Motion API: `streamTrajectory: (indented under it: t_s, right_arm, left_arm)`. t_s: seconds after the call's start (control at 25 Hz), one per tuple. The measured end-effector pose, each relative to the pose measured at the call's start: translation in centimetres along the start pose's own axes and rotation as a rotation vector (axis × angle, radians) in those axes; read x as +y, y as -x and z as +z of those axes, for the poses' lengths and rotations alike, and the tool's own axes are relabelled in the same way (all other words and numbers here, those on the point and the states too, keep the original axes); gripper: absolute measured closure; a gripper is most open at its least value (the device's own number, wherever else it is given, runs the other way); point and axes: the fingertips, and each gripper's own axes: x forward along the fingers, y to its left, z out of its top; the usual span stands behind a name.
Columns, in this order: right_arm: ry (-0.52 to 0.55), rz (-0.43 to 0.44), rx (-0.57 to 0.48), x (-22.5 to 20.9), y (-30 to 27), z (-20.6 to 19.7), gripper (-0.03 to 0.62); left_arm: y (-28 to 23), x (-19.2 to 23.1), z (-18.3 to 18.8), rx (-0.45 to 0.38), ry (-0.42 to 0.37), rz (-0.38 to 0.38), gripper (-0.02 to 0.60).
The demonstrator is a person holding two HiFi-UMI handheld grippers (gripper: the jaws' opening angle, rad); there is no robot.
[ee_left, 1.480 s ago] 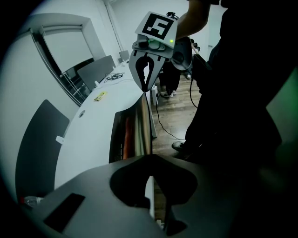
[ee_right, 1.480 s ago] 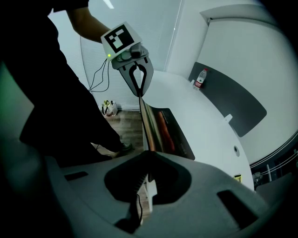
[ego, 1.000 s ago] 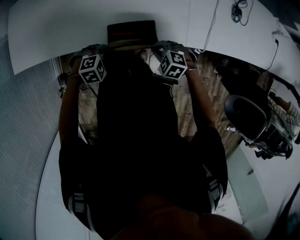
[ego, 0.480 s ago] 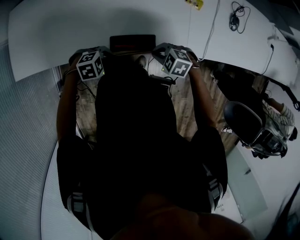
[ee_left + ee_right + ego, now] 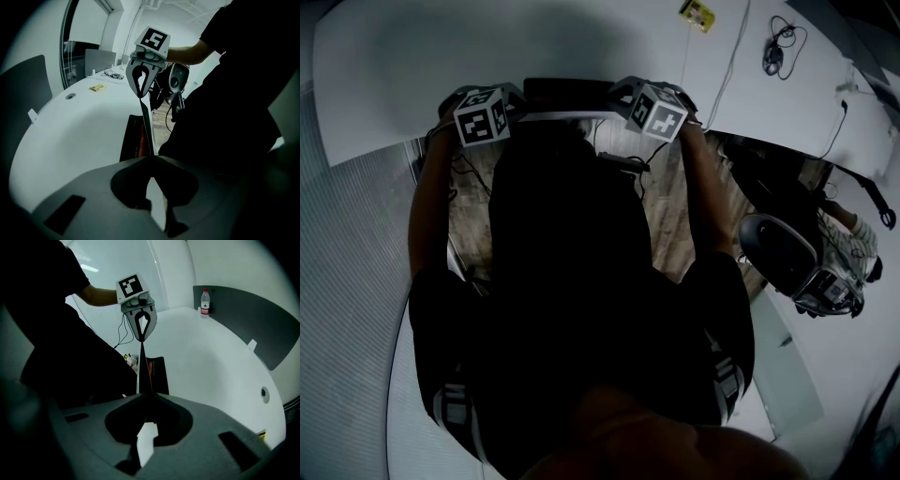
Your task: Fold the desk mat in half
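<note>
Left tongs [image 5: 151, 158], right tongs [image 5: 146, 397]: each clamped on mat [image 5: 570, 92] edge. Edge held above worktop [image 5: 412, 66], at 12 o'clock.

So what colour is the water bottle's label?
Red. The water bottle shows best in the right gripper view, standing on the white table.

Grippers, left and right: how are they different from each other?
The left gripper pinches the mat at its left end in the head view; the right gripper pinches the right end. The squares on the left gripper's cube make a different pattern from the right gripper's cube. Both are shut on the mat's edge, stretched between them by the white table's edge.
</note>
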Motion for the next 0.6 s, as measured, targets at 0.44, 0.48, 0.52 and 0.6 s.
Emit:
streamTrajectory:
  t_s: [0.44, 0.48, 0.52, 0.6]
  right_arm:
    - [-0.057, 0.009, 0.004, -4.1, -1.2, -0.5, 0.586]
    - [-0.061, 0.01, 0.005, -4.3, -1.3, -0.5, 0.586]
    - [-0.065, 0.009, 0.007, -4.6, -1.4, -0.5, 0.588]
    - [-0.066, 0.001, 0.008, -5.1, -1.6, -0.7, 0.588]
  left_arm:
    - [0.1, 4.4, -0.4, -0.004, 0.02, -0.022, 0.569]
    - [0.0, 4.7, -0.4, -0.006, 0.024, -0.023, 0.569]
    - [0.0, 5.1, -0.5, -0.005, 0.026, -0.023, 0.569]
    - [-0.1, 5.7, -0.6, 0.0, 0.027, -0.019, 0.569]
